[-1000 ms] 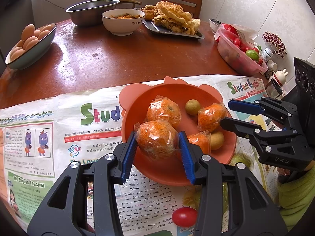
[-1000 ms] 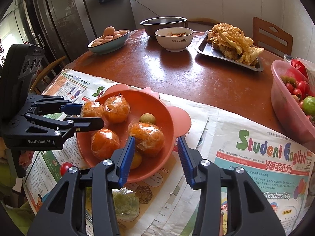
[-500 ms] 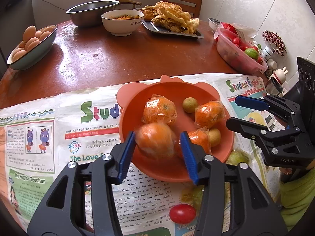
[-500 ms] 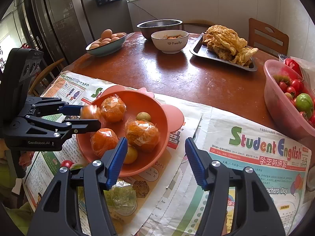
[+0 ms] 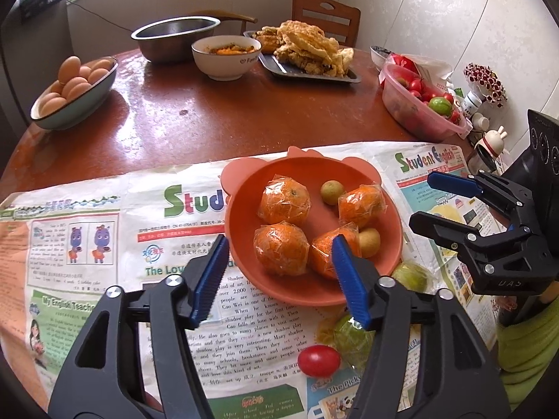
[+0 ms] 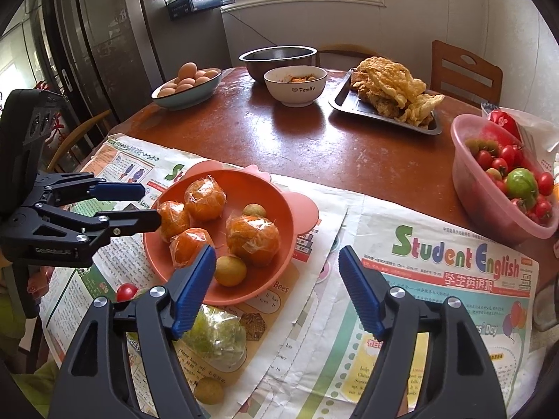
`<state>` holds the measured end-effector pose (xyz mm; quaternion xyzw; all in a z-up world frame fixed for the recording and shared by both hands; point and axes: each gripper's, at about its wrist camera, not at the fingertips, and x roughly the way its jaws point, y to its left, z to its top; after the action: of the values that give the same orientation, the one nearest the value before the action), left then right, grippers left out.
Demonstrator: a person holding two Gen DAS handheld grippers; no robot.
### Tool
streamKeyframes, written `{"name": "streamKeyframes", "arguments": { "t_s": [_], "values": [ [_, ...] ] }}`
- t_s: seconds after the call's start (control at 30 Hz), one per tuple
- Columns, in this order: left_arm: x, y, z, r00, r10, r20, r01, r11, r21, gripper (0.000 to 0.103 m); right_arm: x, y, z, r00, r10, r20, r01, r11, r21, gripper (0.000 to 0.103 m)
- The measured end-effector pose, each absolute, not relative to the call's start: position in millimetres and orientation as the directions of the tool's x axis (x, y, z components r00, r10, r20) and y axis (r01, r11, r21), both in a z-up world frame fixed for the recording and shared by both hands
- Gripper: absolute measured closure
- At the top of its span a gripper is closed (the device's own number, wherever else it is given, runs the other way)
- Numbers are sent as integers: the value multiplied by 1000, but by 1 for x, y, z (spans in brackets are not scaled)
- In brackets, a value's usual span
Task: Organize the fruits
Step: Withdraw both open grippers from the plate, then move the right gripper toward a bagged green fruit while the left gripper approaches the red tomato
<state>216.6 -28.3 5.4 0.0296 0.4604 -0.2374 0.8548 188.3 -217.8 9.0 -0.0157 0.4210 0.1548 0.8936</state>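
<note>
I look down on a round brown worktop (image 5: 209, 129) half covered by sheets of newspaper (image 5: 104, 244). On the paper sits an orange bowl (image 5: 391, 244) holding four oranges in clear wrap (image 5: 283, 201) and two small yellow-green fruits (image 5: 332, 192).

My left tongs (image 5: 279, 276) hang just above the near rim of the bowl, jaws opening, nothing gripped — the nearest wrapped orange (image 5: 281, 248) lies in the bowl beyond the pads, apart from them. My right tongs (image 6: 274, 288) hover over bare newspaper beside the bowl, jaws also opening and empty; their left pad partly hides the bowl's rim.

Loose fruit lies on the paper in front of the bowl: a cherry tomato (image 5: 319, 360), a wrapped green fruit (image 6: 216, 331) and a small yellow fruit (image 6: 208, 390).

Farther back stand a dish of eggs (image 5: 75, 94), a steel basin (image 5: 174, 36), a white bowl of food (image 5: 226, 56) and a tray of fried food (image 5: 307, 56). A pink tub of tomatoes (image 6: 503, 178) stands at the right edge, touching the newspaper. Two wooden chairs (image 6: 466, 70) stand behind the worktop.
</note>
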Motion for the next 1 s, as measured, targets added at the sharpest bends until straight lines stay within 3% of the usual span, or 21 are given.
{"name": "streamKeyframes", "arguments": {
  "t_s": [0.47, 1.0],
  "values": [
    [183, -13, 31, 545, -350, -762, 402, 906, -128, 20, 154, -219, 27, 647, 221, -730, -264, 963, 58, 17],
    [155, -10, 30, 544, -339, -768, 419, 902, -102, 15, 121, -227, 31, 660, 206, -723, -248, 967, 49, 14]
  ]
}}
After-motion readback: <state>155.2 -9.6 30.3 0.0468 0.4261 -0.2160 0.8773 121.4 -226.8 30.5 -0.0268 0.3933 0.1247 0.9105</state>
